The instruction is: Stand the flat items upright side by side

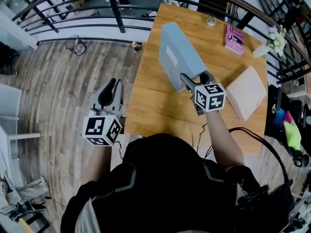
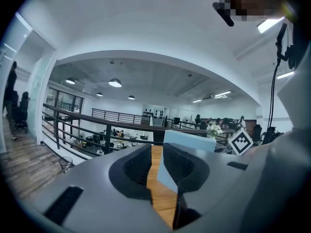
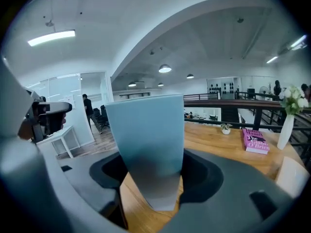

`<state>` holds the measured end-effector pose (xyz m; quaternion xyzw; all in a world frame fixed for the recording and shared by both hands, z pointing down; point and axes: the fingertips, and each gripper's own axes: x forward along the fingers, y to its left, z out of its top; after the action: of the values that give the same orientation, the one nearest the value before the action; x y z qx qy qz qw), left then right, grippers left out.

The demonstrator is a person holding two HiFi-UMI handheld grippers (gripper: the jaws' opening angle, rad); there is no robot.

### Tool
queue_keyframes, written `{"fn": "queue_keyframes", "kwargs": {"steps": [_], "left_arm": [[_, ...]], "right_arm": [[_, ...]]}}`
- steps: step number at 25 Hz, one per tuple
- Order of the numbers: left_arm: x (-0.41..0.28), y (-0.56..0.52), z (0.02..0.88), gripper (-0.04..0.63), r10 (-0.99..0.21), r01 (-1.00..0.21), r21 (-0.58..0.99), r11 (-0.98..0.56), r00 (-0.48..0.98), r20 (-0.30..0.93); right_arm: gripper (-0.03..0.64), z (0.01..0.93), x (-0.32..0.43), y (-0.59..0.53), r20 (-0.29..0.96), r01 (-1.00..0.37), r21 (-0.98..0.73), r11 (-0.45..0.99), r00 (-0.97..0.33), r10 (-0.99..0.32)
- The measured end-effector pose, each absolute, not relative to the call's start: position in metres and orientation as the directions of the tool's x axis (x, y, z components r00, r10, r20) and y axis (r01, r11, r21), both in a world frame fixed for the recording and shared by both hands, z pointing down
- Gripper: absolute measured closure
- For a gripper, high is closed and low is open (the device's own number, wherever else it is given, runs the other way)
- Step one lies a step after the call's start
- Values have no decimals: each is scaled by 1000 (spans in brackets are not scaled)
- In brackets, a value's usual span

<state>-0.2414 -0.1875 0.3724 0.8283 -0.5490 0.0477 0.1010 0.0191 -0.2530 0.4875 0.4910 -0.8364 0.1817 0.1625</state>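
Since the blue book (image 1: 180, 57) has to end up standing, the right gripper (image 1: 194, 80) takes it by its near end, one finger on each broad face. The slab fills the gap between the fingers, so I judge them closed on it. In the right gripper view it rises nearly upright between them. Whether its lower edge already bears on the table (image 1: 155, 101) I cannot tell, as the fingers hide that spot. Holding it low and by the end would leave the rest of the book free to be set down and squared up.

It is over the middle of the table, a little toward the left edge, with bare wood on its near side and to its left. To its right there is room for neighbours: the pale book (image 1: 247, 91) lies flat near the right edge and the pink book (image 1: 235, 39) lies flat at the far right, both well apart from it. A vase of flowers (image 1: 272, 42) stands at the far right corner and a small pot (image 1: 210, 20) by the far edge, both out of the way.

The left gripper (image 1: 112, 89) hangs off the table's left side over the wooden floor, its fingers almost together with nothing between them.
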Motion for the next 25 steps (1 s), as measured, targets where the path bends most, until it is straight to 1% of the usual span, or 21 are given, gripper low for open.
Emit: {"fn": "queue_keyframes", "kwargs": {"steps": [3, 7, 14, 21, 25], "left_arm": [[-254, -189, 374, 514, -894, -913, 122, -389, 406, 190], [-272, -195, 376, 528, -881, -902, 144, -408, 430, 198], [-313, -205, 385, 537, -877, -901, 140, -410, 432, 211], [-343, -199, 387, 541, -893, -915, 103, -391, 404, 199], [-368, -200, 389, 543, -913, -935, 89, -342, 354, 205]], "right_arm": [[302, 488, 0, -262, 470, -897, -152, 414, -434, -768], [284, 490, -28, -275, 481, -920, -220, 325, -392, -784], [290, 489, -57, -300, 461, -961, -215, 174, -257, -849], [287, 491, -75, -338, 465, -970, -232, 68, -172, -869], [273, 488, -88, -371, 466, -963, -270, 21, -150, -872]]}}
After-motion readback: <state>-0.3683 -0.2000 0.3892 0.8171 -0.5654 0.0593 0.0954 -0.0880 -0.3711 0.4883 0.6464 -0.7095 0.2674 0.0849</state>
